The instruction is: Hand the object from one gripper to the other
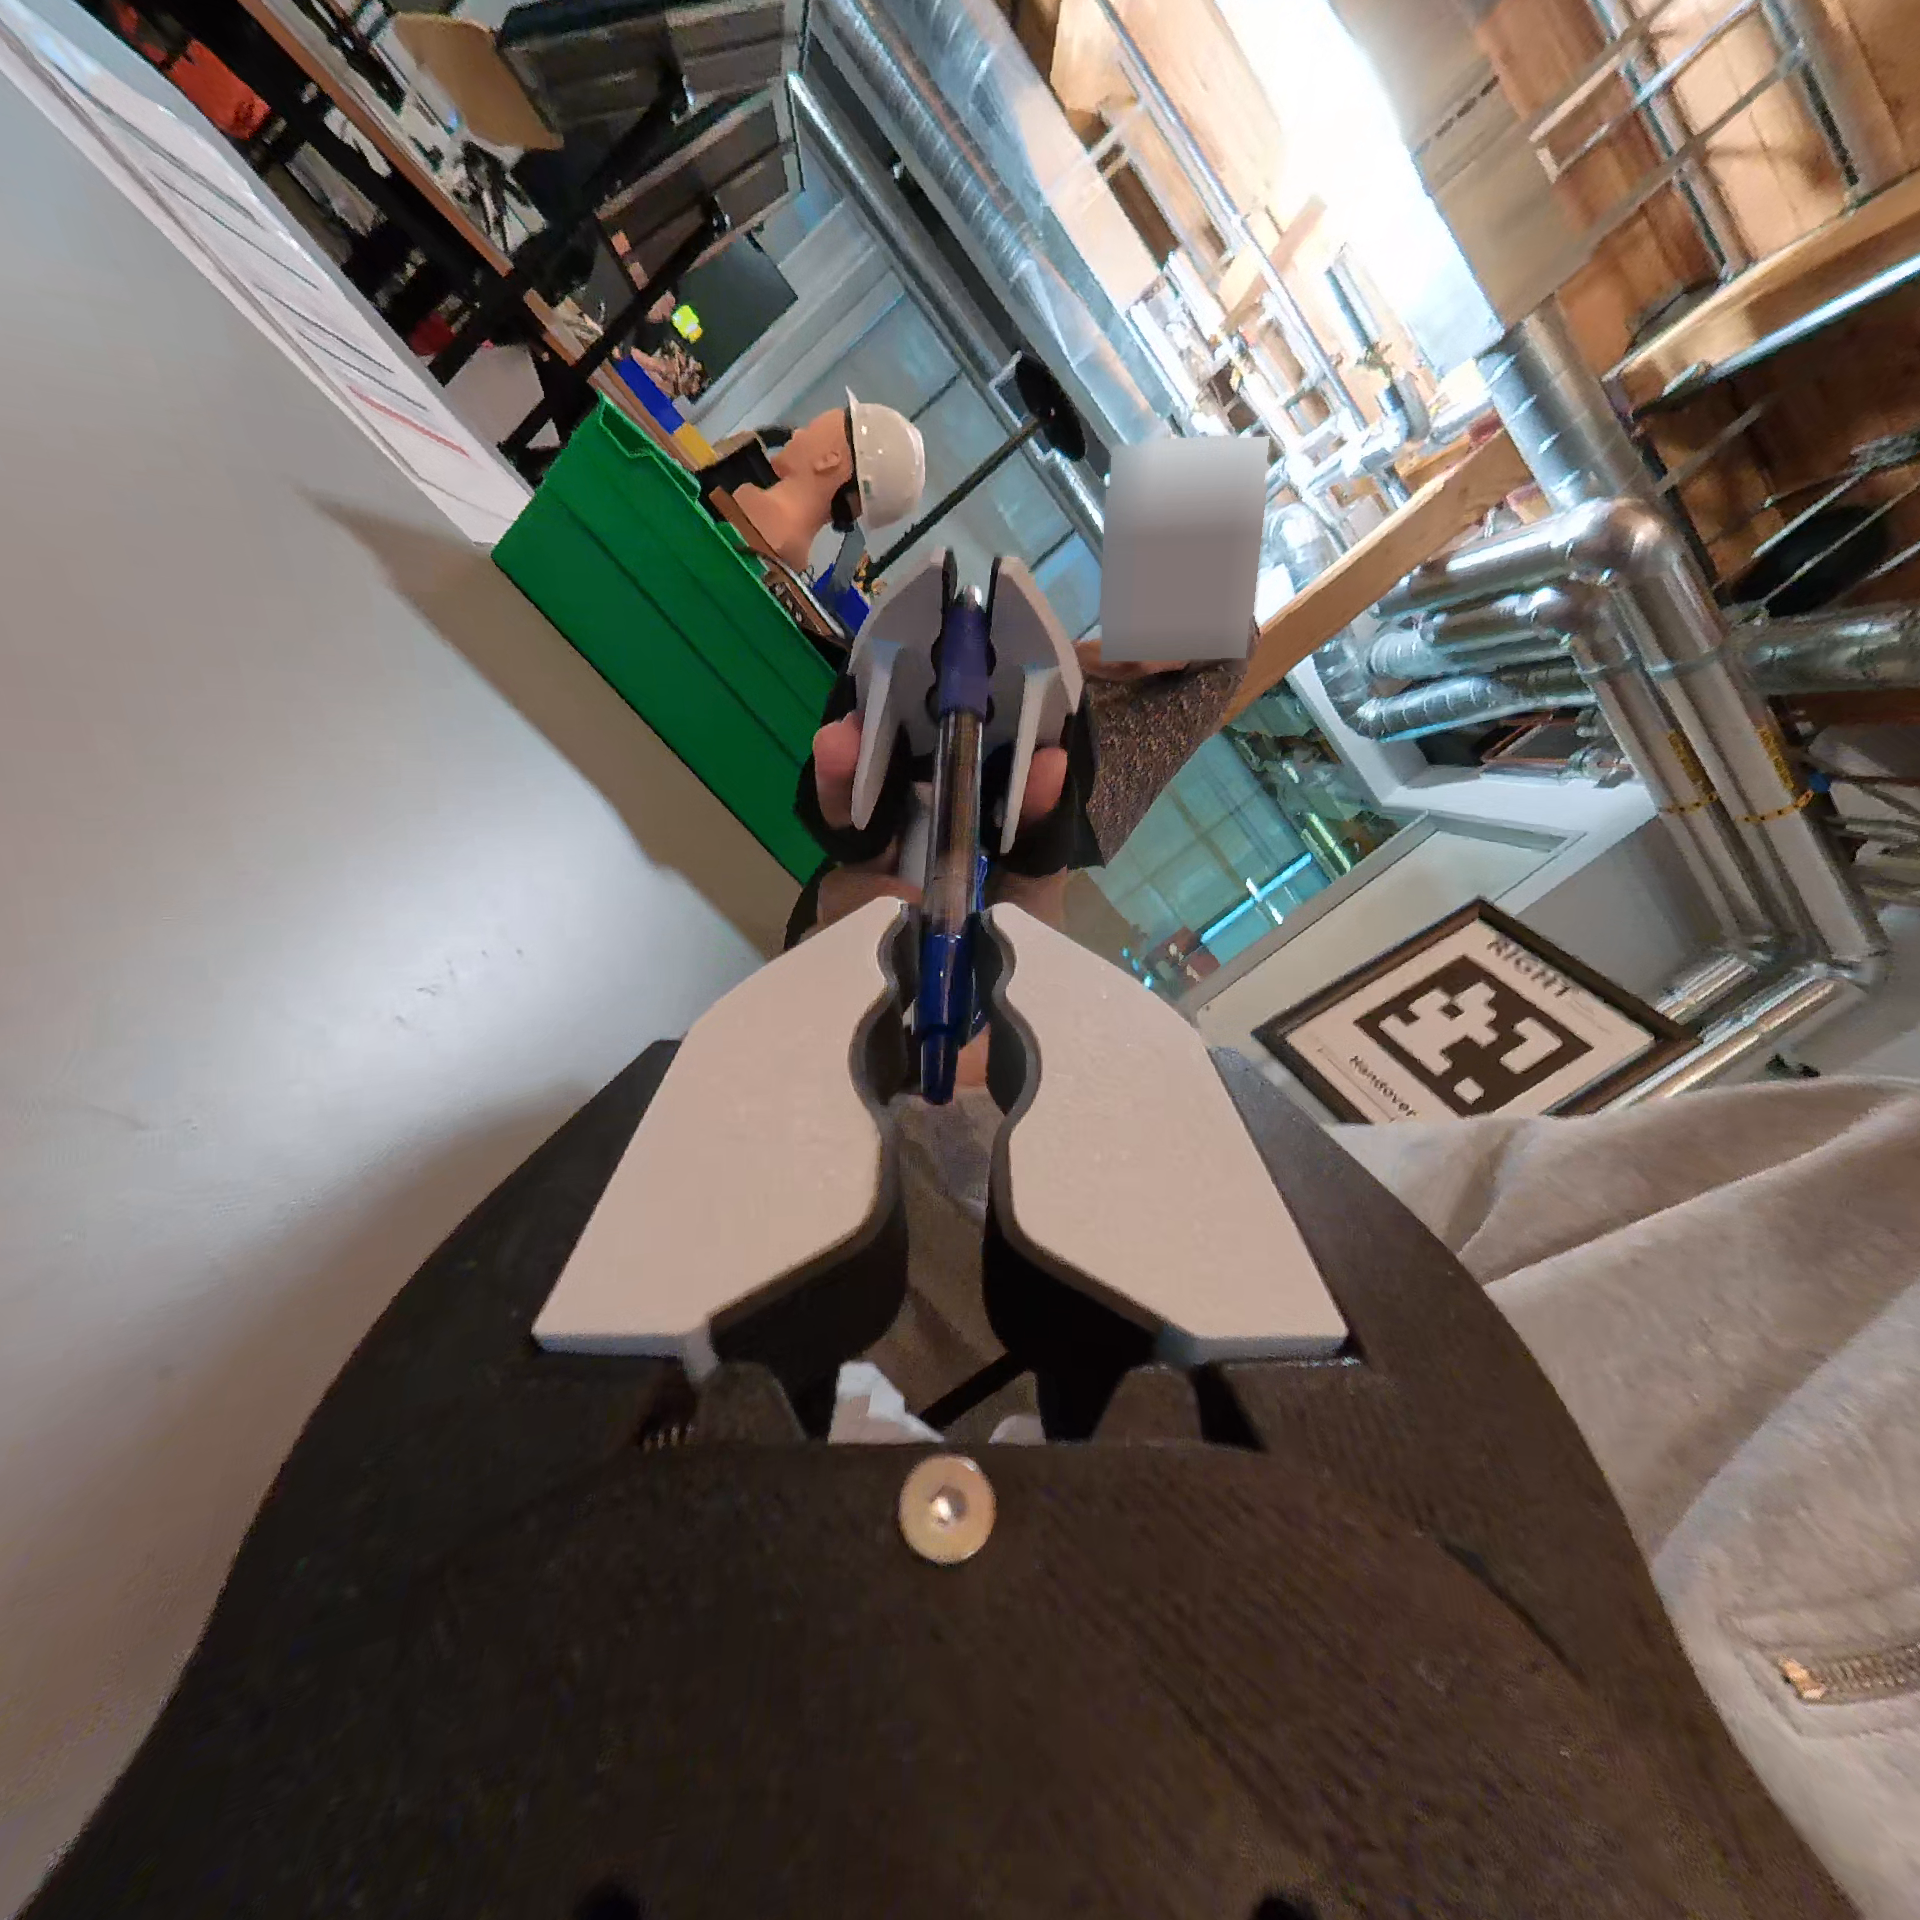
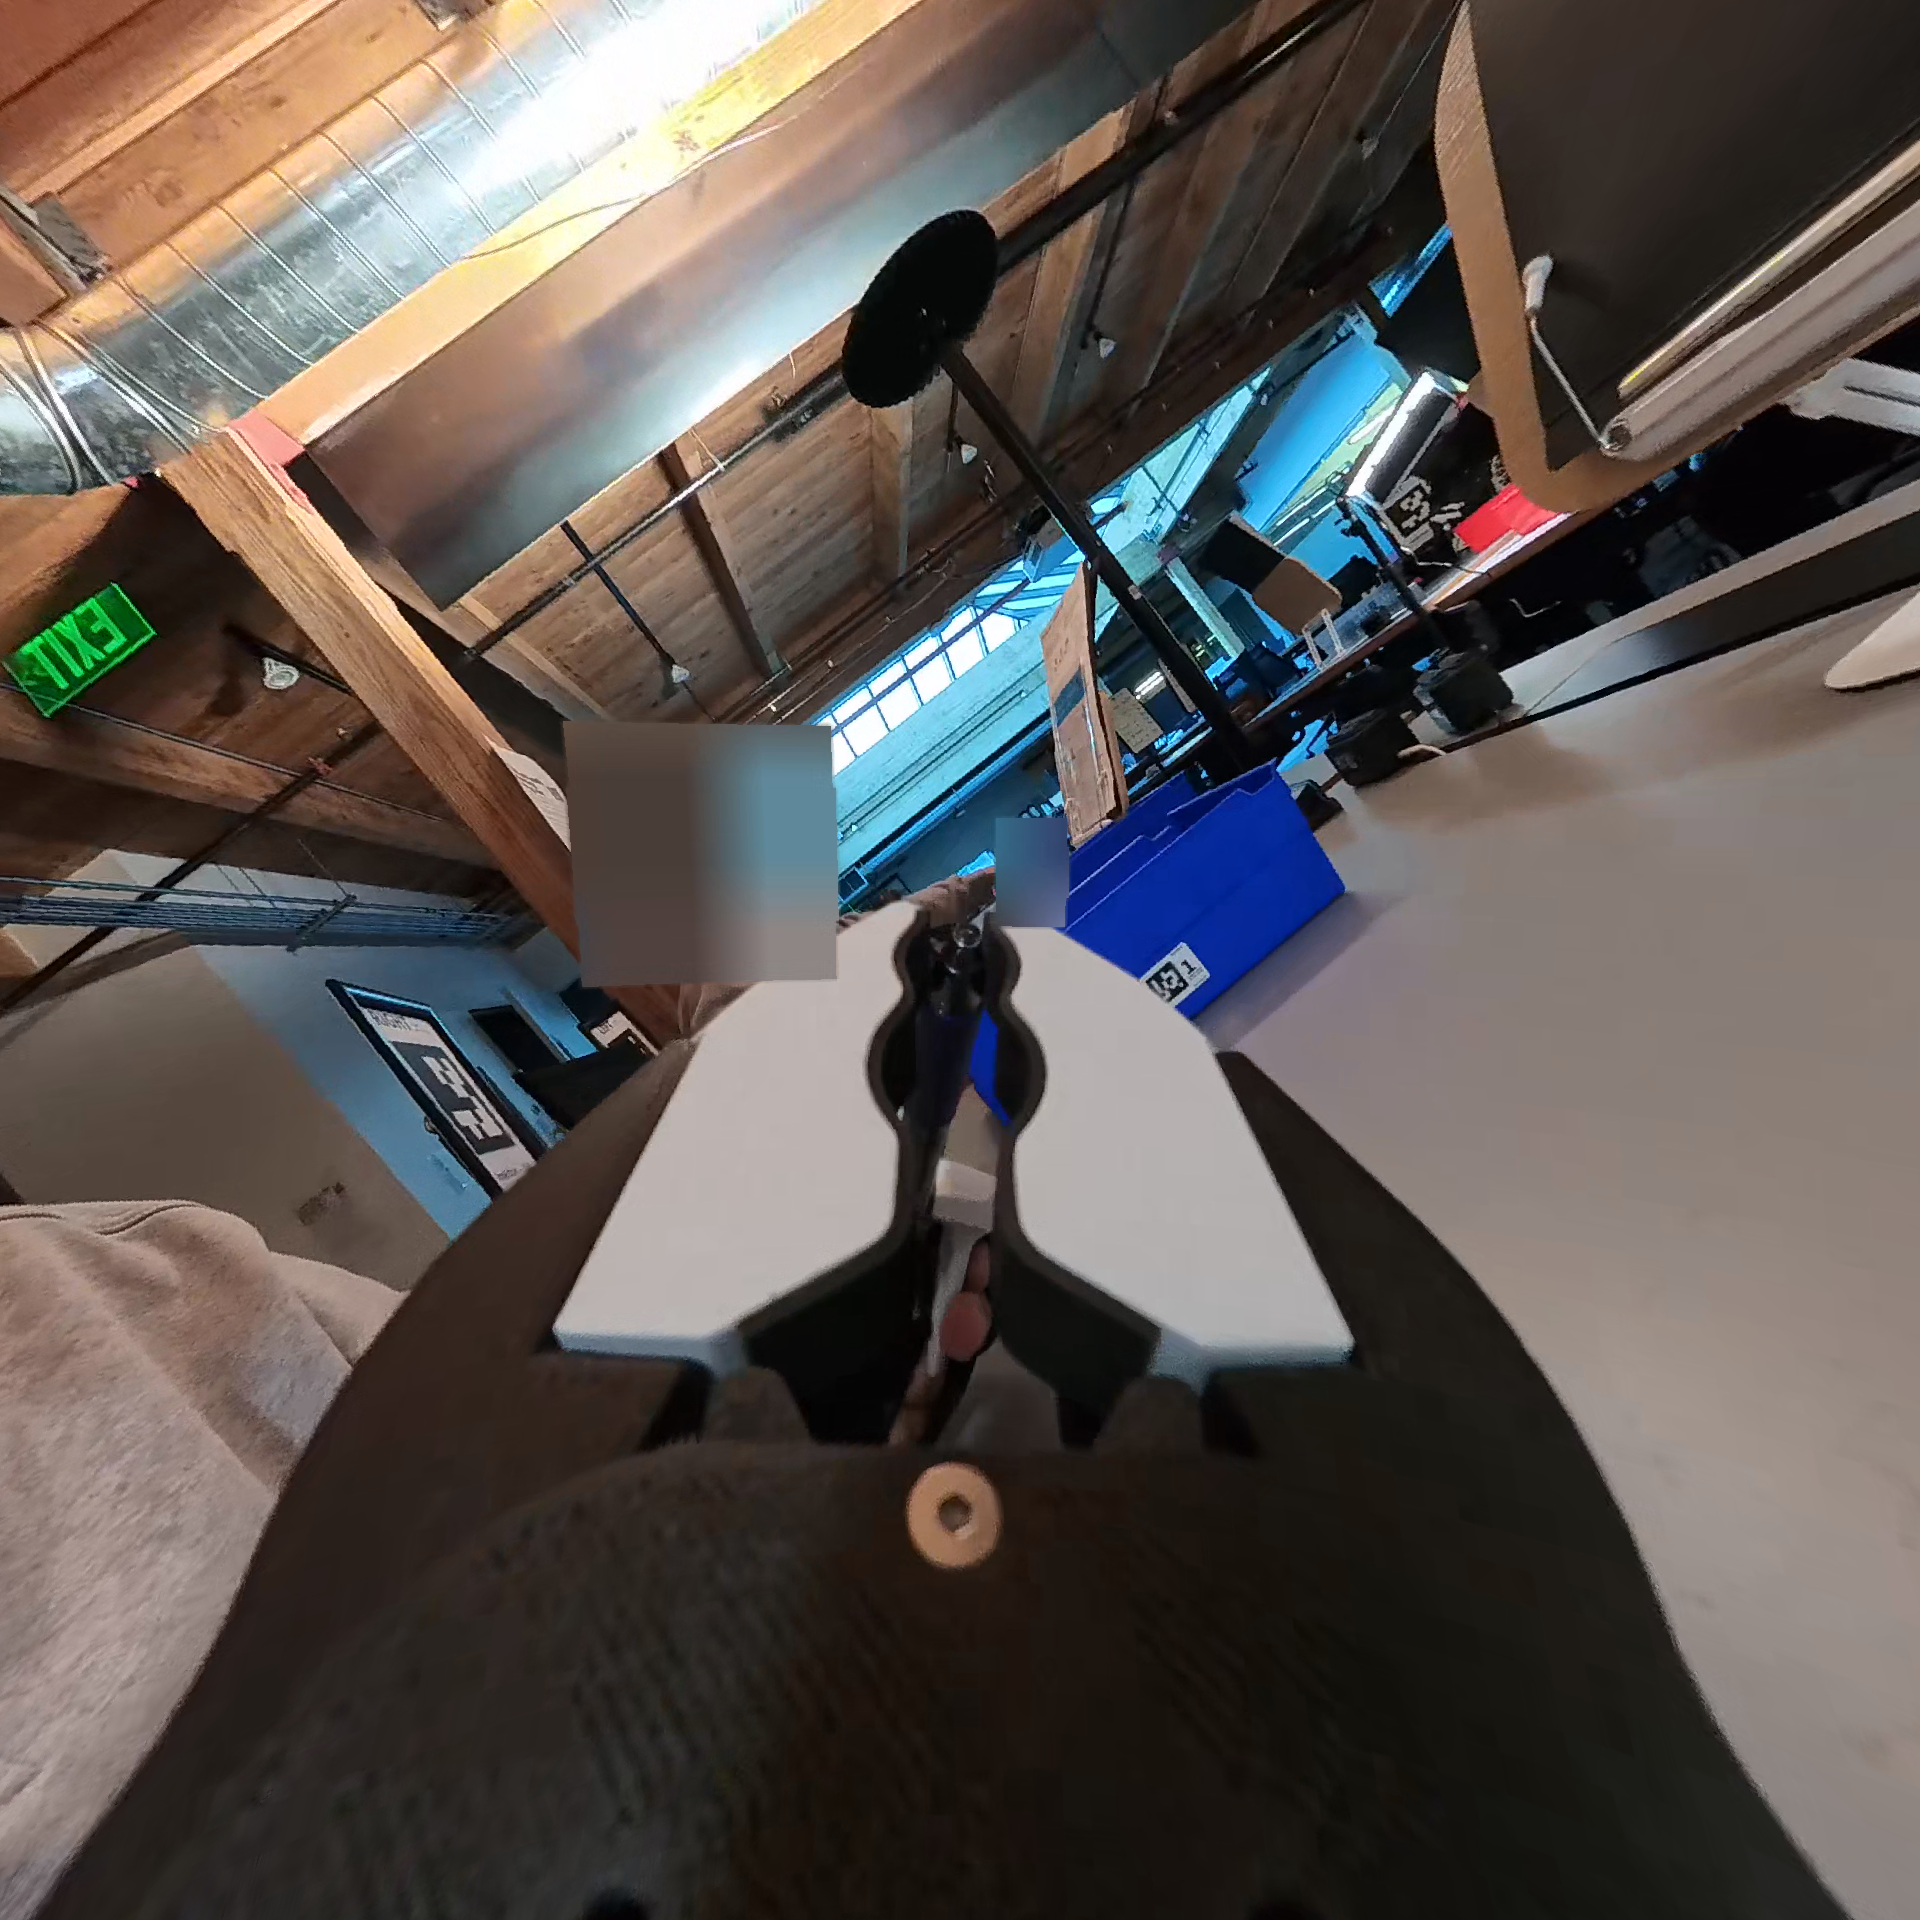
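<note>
**Blue pen held at both ends between two grippers**

Clear plastic ballpoint pen with blue grip and cap, midair above the grey desk. Likely light, stiff, slippery. The left gripper fingers pinch its capped end; the right gripper fingers close narrowly on the rubber grip. Which gripper bears the weight cannot be told.

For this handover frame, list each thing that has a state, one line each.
Blue-and-clear ballpoint pen: held in the air, gripped at both ends.
Left gripper: shut on the pen's clip end.
Right gripper: shut on the pen's blue grip end.
Green plastic crate: standing on the grey table.
</note>
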`<state>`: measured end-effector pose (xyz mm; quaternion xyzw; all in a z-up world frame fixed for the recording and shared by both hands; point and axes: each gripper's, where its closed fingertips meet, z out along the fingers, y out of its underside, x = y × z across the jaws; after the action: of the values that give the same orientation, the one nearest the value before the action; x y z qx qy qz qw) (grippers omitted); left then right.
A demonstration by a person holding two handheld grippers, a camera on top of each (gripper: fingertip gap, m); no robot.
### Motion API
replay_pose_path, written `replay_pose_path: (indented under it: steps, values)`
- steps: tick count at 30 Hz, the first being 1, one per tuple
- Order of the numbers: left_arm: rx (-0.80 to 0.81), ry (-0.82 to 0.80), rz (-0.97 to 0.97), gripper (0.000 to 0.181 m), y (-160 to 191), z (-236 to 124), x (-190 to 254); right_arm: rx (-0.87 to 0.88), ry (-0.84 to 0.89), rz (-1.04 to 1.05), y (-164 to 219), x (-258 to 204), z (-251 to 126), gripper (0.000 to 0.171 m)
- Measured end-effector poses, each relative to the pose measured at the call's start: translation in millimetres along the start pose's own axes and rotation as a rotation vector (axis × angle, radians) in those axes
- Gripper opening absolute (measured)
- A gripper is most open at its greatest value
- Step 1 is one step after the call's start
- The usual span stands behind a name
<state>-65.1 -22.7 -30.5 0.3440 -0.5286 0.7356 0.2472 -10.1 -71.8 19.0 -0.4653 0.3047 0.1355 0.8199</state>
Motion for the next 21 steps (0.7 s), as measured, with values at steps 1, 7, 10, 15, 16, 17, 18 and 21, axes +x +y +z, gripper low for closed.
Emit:
replay_pose_path:
  steps: [1,7,10,15,16,17,18,21]
  values:
    - [-0.030,-0.001,0.012,0.007,5.0,1.1,-1.4,-0.010,0.000,-0.011,0.8,-0.9,0.8,0.009]
    - [-0.177,-0.042,0.122,0.033,27.0,7.2,-9.7,-0.068,-0.008,-0.050,6.1,-4.7,3.2,0.009]
    - [-0.221,-0.048,0.169,0.047,30.3,6.6,-10.4,-0.069,-0.020,-0.071,1.6,-7.7,0.5,0.009]
    - [-0.288,-0.016,0.203,0.062,34.2,3.6,-6.4,-0.183,-0.056,-0.177,11.6,-16.2,1.8,0.009]
    - [-0.302,-0.003,0.199,0.063,36.1,3.2,-4.9,-0.227,-0.077,-0.210,17.5,-20.5,3.4,0.009]
    - [-0.318,0.013,0.187,0.062,38.8,3.0,-3.3,-0.271,-0.104,-0.237,24.2,-25.7,5.0,0.009]
    - [-0.341,0.040,0.165,0.061,43.3,3.2,-0.5,-0.313,-0.137,-0.254,31.0,-31.6,6.4,0.009]
    - [-0.459,0.172,0.046,0.057,64.9,2.0,14.4,-0.392,-0.252,-0.246,46.8,-51.9,8.6,0.009]
